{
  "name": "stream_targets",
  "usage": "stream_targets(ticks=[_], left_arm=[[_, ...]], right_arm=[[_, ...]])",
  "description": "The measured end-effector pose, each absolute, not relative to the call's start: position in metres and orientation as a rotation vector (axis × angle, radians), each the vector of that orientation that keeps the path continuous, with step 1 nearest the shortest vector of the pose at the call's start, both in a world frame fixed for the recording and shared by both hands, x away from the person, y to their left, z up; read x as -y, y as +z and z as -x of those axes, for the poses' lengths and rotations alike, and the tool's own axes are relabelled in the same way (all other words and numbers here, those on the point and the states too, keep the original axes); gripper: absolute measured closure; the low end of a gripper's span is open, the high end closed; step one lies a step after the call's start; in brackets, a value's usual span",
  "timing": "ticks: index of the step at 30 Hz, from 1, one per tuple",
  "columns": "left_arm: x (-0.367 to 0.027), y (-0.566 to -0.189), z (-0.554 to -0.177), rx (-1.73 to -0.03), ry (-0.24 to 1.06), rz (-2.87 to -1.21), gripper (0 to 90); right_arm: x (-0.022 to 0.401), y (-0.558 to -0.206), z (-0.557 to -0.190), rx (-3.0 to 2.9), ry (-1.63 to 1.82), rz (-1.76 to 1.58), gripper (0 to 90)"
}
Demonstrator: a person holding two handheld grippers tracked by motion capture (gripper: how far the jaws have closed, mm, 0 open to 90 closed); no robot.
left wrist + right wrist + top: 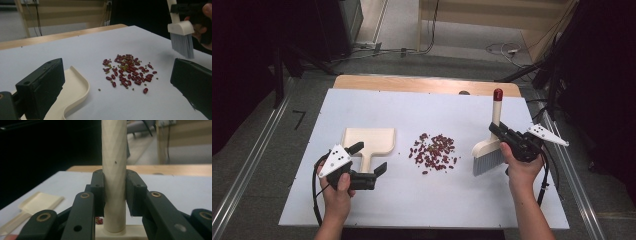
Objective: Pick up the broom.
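On the table (362,210): beans (434,150) piled between dustpan (368,141) and brush (491,145).
Left gripper (369,162): jaws wide apart, straddling the dustpan handle.
Right gripper (496,131): jaws clamped on the brush handle.

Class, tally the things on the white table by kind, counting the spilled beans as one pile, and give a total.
Dustpan: 1
Brush: 1
Pile of beans: 1
Grippers, left and right: 2
Total: 5
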State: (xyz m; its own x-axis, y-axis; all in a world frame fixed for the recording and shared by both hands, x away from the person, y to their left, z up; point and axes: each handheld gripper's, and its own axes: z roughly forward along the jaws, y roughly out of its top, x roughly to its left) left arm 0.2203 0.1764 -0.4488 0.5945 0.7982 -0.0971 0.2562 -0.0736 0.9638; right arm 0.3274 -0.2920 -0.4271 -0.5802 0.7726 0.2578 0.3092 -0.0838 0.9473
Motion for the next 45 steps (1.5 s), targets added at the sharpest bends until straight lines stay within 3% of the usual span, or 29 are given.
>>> stream_targets(ticks=[11, 19, 31, 45], left_arm=[[-0.144, -0.434, -0.215, -0.827, 0.535, -1.652, 0.0], [-0.121, -0.428, -0.212, -0.798, 0.422, -1.647, 0.0], [-0.089, -0.434, -0.213, -0.818, 0.269, -1.679, 9.2], [-0.071, -0.442, -0.215, -0.880, 0.202, -1.717, 50.0]], right_arm=[[0.238, -0.415, -0.306, -1.884, 1.787, -0.943, 69.7], [0.203, -0.415, -0.290, -1.909, 1.831, -0.850, 69.7], [0.169, -0.423, -0.278, -1.919, 1.870, -0.708, 69.6], [0.144, -0.427, -0.263, -1.948, 1.893, -0.649, 69.5]])
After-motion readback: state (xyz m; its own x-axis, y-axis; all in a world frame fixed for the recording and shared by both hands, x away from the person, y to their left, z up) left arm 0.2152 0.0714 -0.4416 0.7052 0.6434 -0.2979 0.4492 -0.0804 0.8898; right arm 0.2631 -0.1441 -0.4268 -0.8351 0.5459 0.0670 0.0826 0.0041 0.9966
